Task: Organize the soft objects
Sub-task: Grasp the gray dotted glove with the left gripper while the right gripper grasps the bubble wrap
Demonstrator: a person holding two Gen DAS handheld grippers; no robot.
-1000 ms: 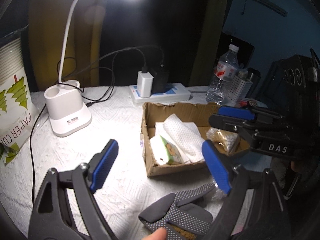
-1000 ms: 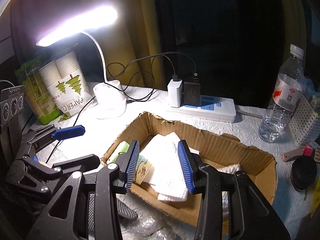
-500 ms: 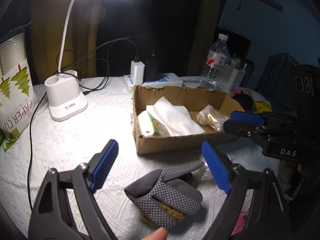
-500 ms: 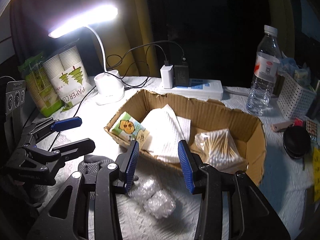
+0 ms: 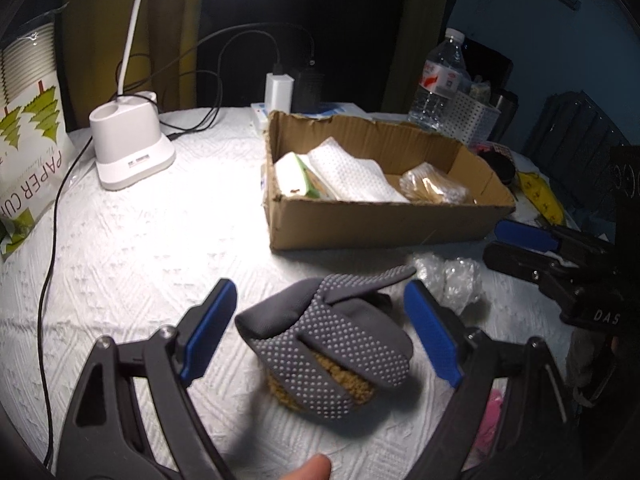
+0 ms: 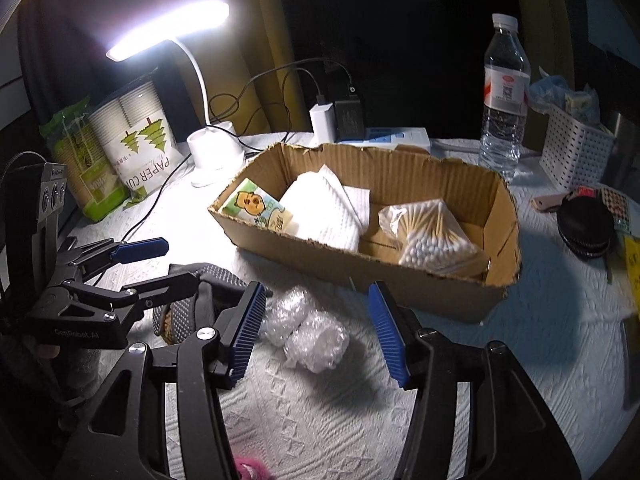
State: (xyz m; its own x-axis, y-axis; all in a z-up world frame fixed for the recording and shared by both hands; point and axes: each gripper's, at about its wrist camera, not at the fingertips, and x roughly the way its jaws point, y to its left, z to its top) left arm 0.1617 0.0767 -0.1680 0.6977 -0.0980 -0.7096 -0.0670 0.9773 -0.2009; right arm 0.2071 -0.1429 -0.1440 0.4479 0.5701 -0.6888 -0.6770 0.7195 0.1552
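Note:
A grey dotted glove (image 5: pixel 332 344) lies on the white cloth over a tan fuzzy thing. My left gripper (image 5: pixel 320 334) is open with its blue pads on either side of the glove, not touching it. A clear bubble-wrap wad (image 6: pixel 306 328) lies in front of the cardboard box (image 6: pixel 400 280). My right gripper (image 6: pixel 318 330) is open and empty, its pads astride the wad from above. The box holds a tissue pack (image 6: pixel 256 208), white paper towels (image 6: pixel 324 212) and a bag of cotton swabs (image 6: pixel 428 236). The glove also shows in the right wrist view (image 6: pixel 200 300).
A white desk lamp (image 5: pixel 128 148) and a paper-cup pack (image 5: pixel 28 128) stand at the left. A power strip with chargers (image 6: pixel 360 128), a water bottle (image 6: pixel 502 96) and a white basket (image 6: pixel 576 148) line the back. A black round case (image 6: pixel 586 228) lies right of the box.
Both grippers have drawn back from the box and come lower. The left one now frames the glove; the right one now frames the bubble-wrap wad. Both stay open.

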